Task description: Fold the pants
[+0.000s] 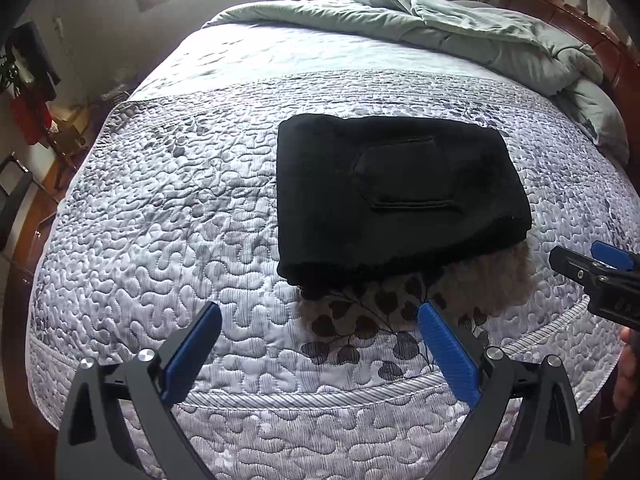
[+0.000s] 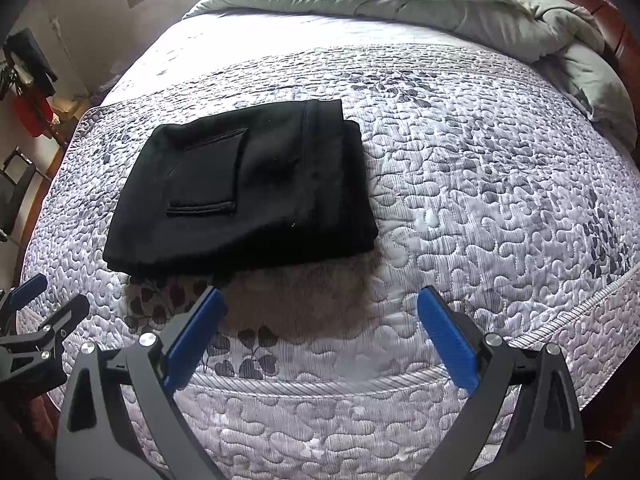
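Observation:
The black pants [image 1: 396,196] lie folded into a compact rectangle on the quilted bed cover [image 1: 168,216], a back pocket facing up. My left gripper [image 1: 320,312] hovers open just in front of the bundle's near edge, holding nothing. In the right wrist view the same pants [image 2: 244,192] sit left of centre, and my right gripper [image 2: 320,300] is open and empty, a short way in front of them. The right gripper [image 1: 592,266] also shows at the right edge of the left wrist view, and the left gripper [image 2: 44,300] at the left edge of the right wrist view.
A rumpled grey-green duvet [image 1: 460,28] is piled at the far end against the wooden headboard [image 1: 600,36]. The bed's near edge [image 2: 320,384] runs just under the grippers. Furniture and a red object [image 1: 28,116] stand on the floor to the left.

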Available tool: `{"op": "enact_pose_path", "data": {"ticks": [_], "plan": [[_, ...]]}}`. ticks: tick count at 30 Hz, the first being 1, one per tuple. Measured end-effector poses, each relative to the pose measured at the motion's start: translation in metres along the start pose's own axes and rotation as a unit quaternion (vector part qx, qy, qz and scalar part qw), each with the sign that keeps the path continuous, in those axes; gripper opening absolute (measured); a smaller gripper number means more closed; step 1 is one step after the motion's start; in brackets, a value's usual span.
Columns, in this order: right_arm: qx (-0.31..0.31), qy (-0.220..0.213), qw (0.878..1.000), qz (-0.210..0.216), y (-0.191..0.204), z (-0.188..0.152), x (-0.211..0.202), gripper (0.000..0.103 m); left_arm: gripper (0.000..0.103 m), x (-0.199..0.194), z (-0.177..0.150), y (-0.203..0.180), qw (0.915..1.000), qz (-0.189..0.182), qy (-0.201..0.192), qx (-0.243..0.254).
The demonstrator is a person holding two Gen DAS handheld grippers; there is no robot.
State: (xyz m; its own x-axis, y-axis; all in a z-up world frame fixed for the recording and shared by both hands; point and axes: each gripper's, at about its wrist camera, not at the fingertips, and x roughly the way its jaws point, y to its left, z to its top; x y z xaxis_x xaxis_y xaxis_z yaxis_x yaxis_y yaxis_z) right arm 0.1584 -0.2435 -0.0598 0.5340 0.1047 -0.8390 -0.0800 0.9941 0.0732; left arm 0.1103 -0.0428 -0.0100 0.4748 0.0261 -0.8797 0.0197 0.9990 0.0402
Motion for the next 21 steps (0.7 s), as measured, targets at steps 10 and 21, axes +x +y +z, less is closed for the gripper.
{"op": "enact_pose_path", "data": {"ticks": [10,21], "plan": [[-0.005,0.006,1.000,-0.003,-0.0002,0.0004,0.0046,0.097,0.099,0.0013,-0.0003,-0.0007,1.0000,0.006,0.000,0.005],[-0.007,0.010,1.000,-0.002,-0.0005,-0.0015,0.0070,0.097,0.099,0.0000,-0.0001,-0.0021,1.0000,-0.002,0.002,0.007]]}}
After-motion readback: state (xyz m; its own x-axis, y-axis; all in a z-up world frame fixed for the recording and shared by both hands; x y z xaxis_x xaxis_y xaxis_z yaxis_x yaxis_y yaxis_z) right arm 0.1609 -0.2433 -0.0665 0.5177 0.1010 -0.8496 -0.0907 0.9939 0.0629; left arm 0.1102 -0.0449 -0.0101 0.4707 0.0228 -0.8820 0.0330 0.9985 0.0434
